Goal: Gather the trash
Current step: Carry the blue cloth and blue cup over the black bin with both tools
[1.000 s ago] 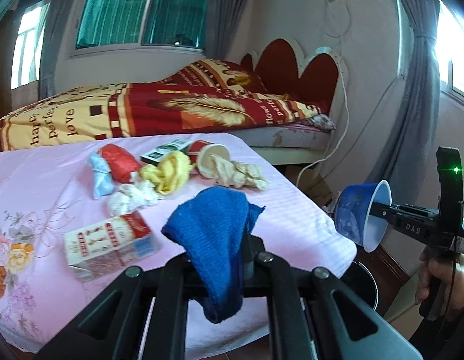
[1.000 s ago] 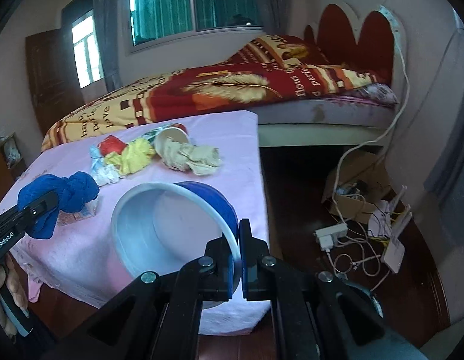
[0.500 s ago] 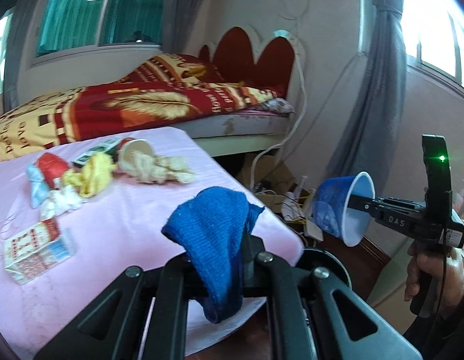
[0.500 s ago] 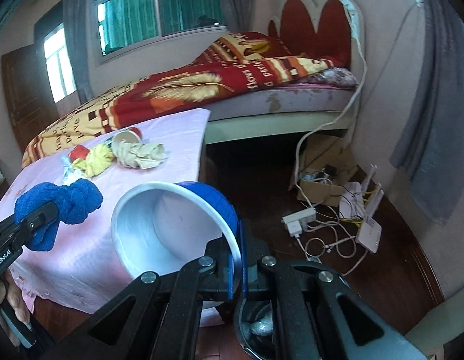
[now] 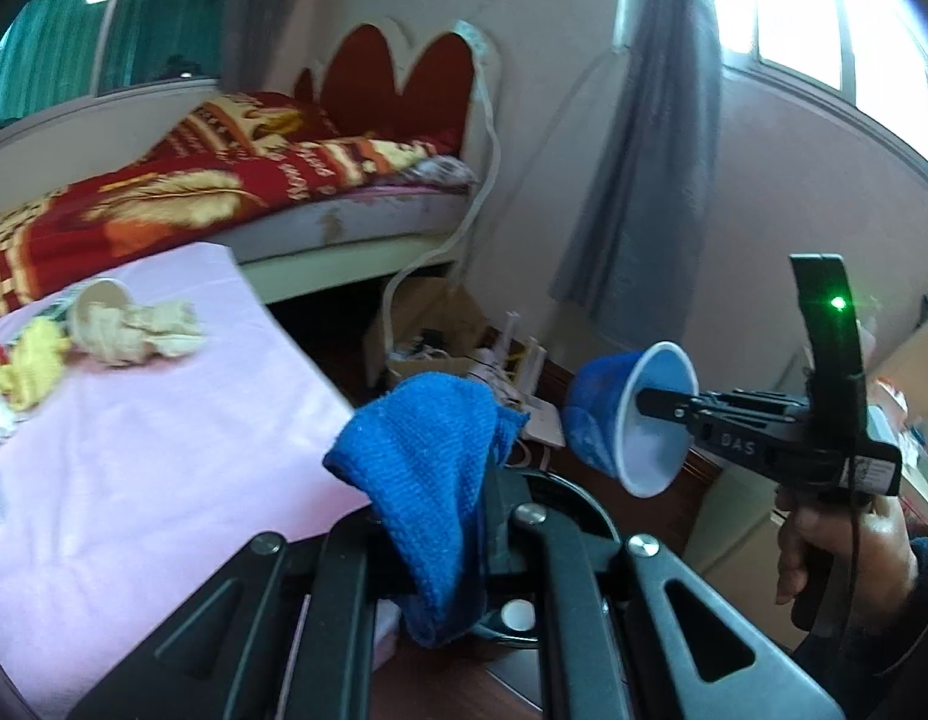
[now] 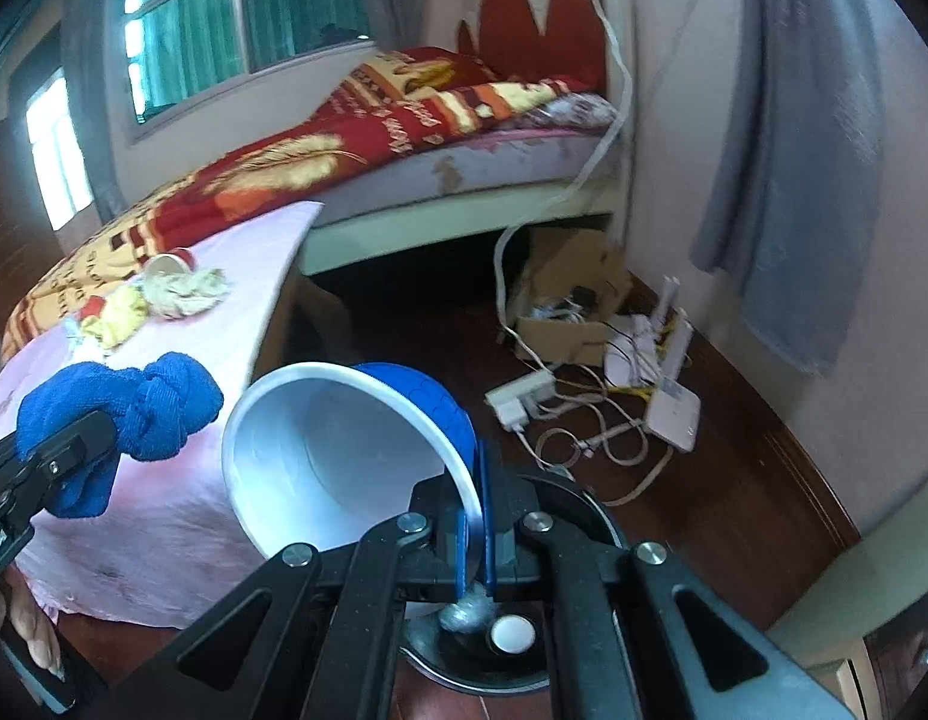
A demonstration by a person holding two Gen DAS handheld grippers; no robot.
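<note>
On the left, the counter (image 6: pixel 164 450) wears a pink cloth. Near its far edge a paper cup (image 6: pixel 167 266) lies on its side. Crumpled tan paper (image 6: pixel 185 291) spills from its mouth. Just beside that sits a yellow wad (image 6: pixel 119 315), with a bit of red trash (image 6: pixel 95 304) at its far side.

The left gripper (image 5: pixel 485 516) hangs past the near right corner of the counter. Its jaws are pinched tight on a blue cloth (image 5: pixel 431 474). The cloth bunches up above the jaws and droops down below them. In the right wrist view the cloth looks knotted.

Under both grippers, on the dark wood floor, stands a round black trash bin (image 6: pixel 590 516). Inside it you can see a small shiny crumpled ball (image 6: pixel 464 615) and a round white thing (image 6: pixel 512 633). What they are is hard to tell.

The right gripper (image 6: pixel 475 531) holds a blue cup (image 6: pixel 344 450) that is white inside. Its jaws squeeze the cup's rim, one inside and one outside. The cup is tipped on its side over the bin, and it looks empty inside.

Farther right, on the floor by the bed (image 6: pixel 404 138), sits a torn cardboard box (image 6: pixel 575 300). Cables and a white power strip (image 6: pixel 521 399) lie around it, with a white router (image 6: pixel 674 408) beside them.
</note>
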